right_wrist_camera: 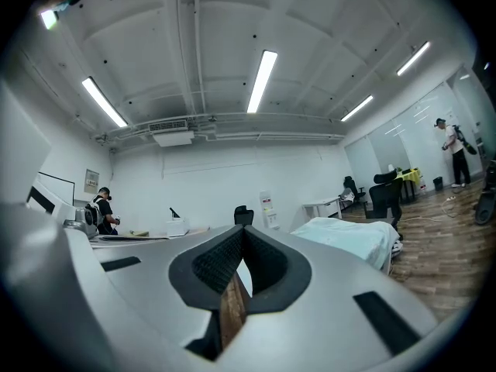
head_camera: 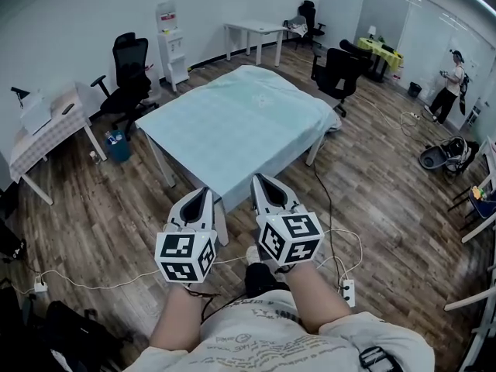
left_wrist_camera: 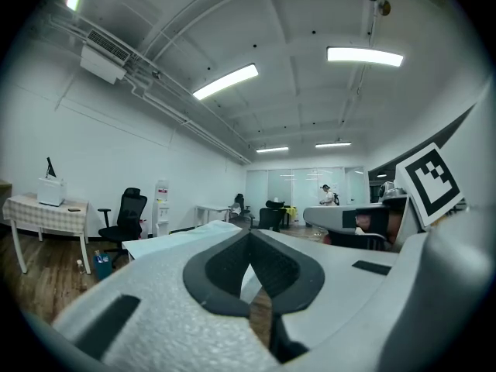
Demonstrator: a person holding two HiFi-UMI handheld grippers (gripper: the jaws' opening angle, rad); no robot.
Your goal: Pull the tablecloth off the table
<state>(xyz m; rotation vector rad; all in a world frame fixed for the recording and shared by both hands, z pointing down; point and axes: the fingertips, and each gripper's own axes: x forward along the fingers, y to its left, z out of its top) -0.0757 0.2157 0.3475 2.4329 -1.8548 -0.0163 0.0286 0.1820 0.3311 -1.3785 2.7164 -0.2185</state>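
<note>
1. Left of the scene: a small side table (head_camera: 48, 136) under a checked cover stands by the white wall. A black office chair (head_camera: 128, 76), a blue bin (head_camera: 118, 146) and a water dispenser (head_camera: 172, 49) stand further right. Open wood-plank floor (head_camera: 93, 215) lies between these and the central table.
2. Centre: the tablecloth (head_camera: 236, 126), pale blue-green, covers the whole tabletop and lies flat. Its near edge hangs over the side that faces the person, and white table legs (head_camera: 165, 169) show beneath it.
3. Left gripper (head_camera: 203, 192): it is held level, just beside the hanging near corner of the tablecloth. In the left gripper view its jaws (left_wrist_camera: 249, 235) are clenched tip to tip, with nothing between them.
4. Right gripper (head_camera: 260, 179): it is level, with its tip over the cloth's near edge. In the right gripper view its jaws (right_wrist_camera: 242, 231) are likewise pressed together and empty. Whether either tip touches the cloth cannot be told.
5. Right of the table: a second black chair (head_camera: 337, 72) stands close to the far corner. A cable (head_camera: 325, 200) runs across open floor to a power strip (head_camera: 348, 291).
6. Far right: a yellow-green table (head_camera: 380, 53), with a person (head_camera: 448, 91) standing beyond it, well apart from the central table.
</note>
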